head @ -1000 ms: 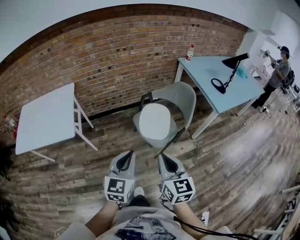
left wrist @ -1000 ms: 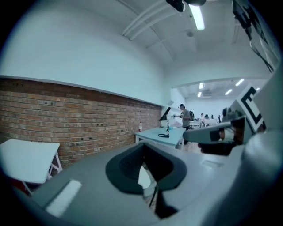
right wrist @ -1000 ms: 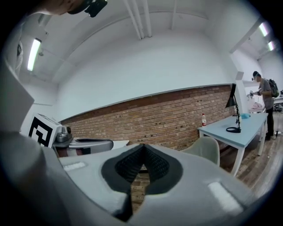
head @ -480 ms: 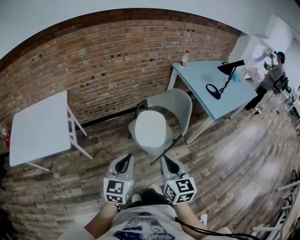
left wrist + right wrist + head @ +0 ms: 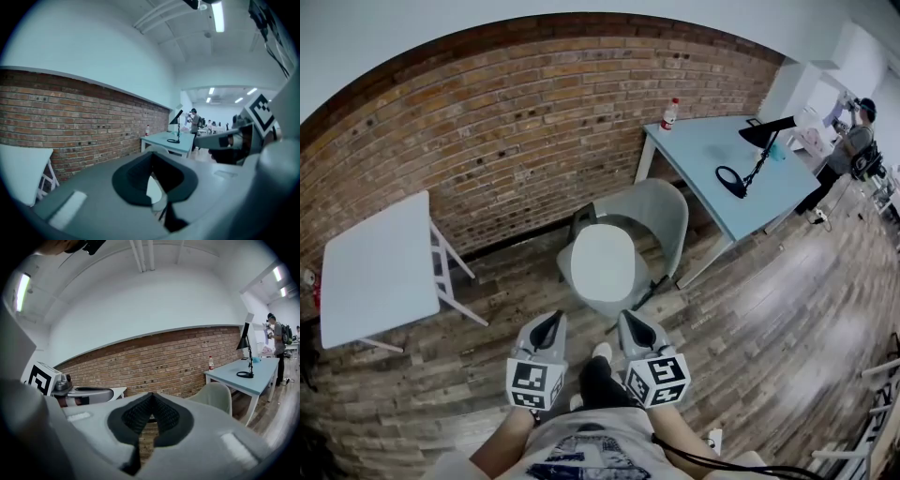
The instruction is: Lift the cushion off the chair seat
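A white oval cushion (image 5: 602,262) lies on the seat of a grey shell chair (image 5: 656,212) that stands by the brick wall. In the head view my left gripper (image 5: 553,321) and right gripper (image 5: 624,318) are side by side, just short of the chair's front edge, both pointing at it. Both are shut with nothing between the jaws. In the left gripper view a sliver of the cushion (image 5: 153,189) shows past the closed left gripper (image 5: 152,164). The right gripper view shows the chair's backrest (image 5: 213,395) to the right of the closed right gripper (image 5: 151,396).
A white folding table (image 5: 377,267) stands at the left. A light blue table (image 5: 727,169) at the right carries a bottle (image 5: 669,114) and a black desk lamp (image 5: 757,150). A person (image 5: 848,150) stands far right. My leg and shoe (image 5: 598,366) are between the grippers.
Both grippers and the camera have come closer to the chair, whose front edge now lies just ahead of the jaw tips. My foot has stepped forward between them. Jaws stay shut.
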The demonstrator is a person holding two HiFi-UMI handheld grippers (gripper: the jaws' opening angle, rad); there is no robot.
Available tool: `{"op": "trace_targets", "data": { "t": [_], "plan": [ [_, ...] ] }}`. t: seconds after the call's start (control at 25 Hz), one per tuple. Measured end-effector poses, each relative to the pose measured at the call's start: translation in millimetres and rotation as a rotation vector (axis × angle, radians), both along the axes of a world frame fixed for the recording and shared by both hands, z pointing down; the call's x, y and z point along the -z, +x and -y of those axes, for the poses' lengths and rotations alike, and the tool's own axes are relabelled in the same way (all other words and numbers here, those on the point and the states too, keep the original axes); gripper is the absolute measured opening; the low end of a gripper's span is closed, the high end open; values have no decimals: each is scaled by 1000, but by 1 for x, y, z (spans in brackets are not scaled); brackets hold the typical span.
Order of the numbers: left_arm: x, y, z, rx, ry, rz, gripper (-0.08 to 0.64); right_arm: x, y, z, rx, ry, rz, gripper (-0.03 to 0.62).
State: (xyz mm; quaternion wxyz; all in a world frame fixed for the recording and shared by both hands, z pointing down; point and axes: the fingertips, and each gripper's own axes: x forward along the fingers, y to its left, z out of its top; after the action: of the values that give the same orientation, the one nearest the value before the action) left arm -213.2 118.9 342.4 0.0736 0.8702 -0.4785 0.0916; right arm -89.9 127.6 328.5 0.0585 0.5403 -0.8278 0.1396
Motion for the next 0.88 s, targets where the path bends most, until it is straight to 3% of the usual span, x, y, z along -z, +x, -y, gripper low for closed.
{"op": "trace_targets", "data": {
  "t": [0.88],
  "plan": [
    [-45, 93, 232, -47, -104, 64, -9, -60, 108, 223, -56, -148, 32, -2]
  ]
}}
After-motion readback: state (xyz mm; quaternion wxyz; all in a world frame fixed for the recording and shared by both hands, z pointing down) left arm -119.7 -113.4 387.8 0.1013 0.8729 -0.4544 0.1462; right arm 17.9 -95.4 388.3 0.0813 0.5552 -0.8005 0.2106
